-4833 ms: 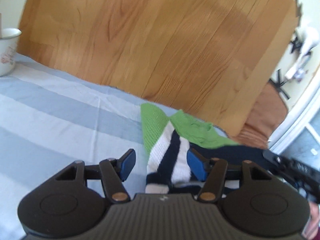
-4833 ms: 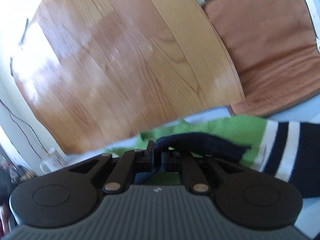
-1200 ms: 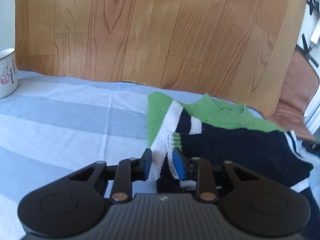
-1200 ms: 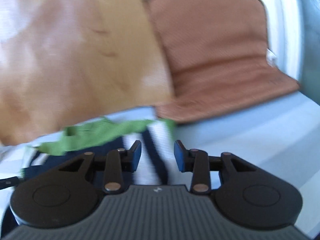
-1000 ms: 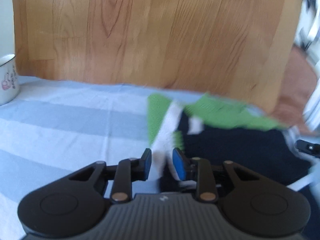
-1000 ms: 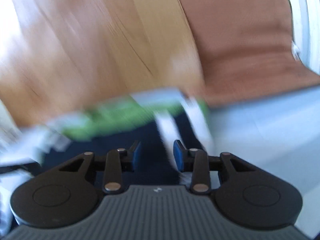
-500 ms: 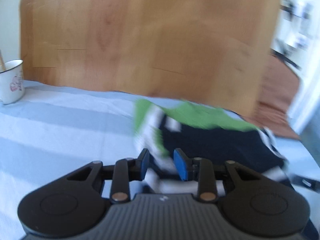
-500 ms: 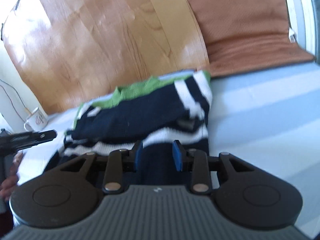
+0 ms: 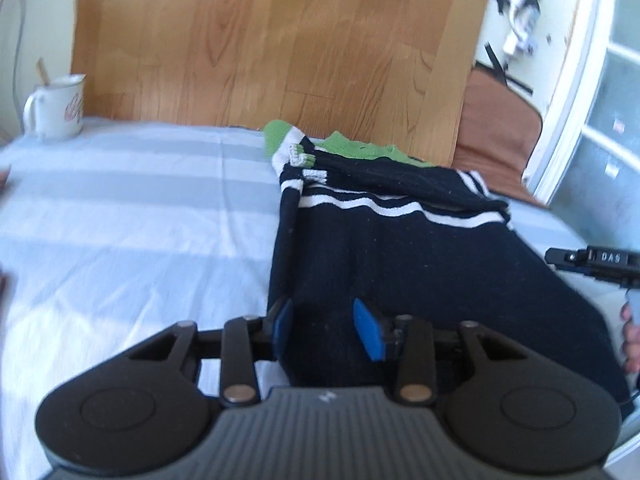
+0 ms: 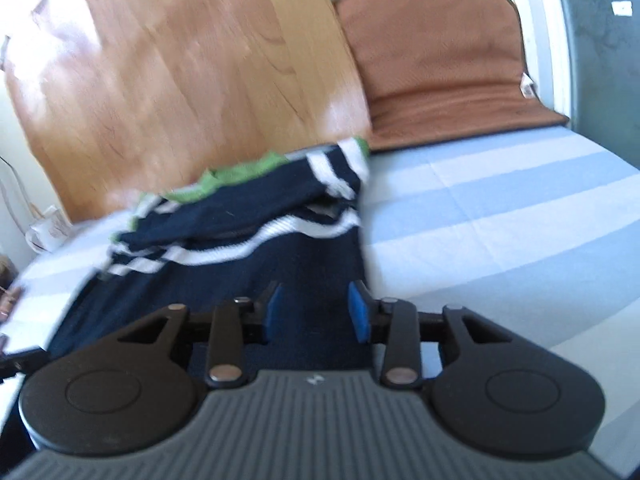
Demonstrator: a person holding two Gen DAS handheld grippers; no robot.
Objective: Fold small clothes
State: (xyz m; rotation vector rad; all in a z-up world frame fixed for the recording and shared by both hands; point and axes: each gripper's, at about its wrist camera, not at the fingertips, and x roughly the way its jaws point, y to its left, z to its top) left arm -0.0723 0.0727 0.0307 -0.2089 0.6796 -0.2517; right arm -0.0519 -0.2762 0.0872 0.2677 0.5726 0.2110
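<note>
A small navy sweater with white stripes and a green collar lies flat on the blue-striped cloth, its sleeves folded in across the chest. It also shows in the right wrist view. My left gripper is open over the sweater's near left hem edge. My right gripper is open over the near right hem edge. Neither holds anything. The right gripper's tip shows at the right in the left wrist view.
A white mug stands at the far left of the cloth. A wooden board leans behind the table. A brown cushion lies at the far right. A white door frame is at the right.
Both grippers pulled back from the sleeves and collar end to the hem end. The sleeves now lie folded across the chest. Both sets of jaws have opened wider.
</note>
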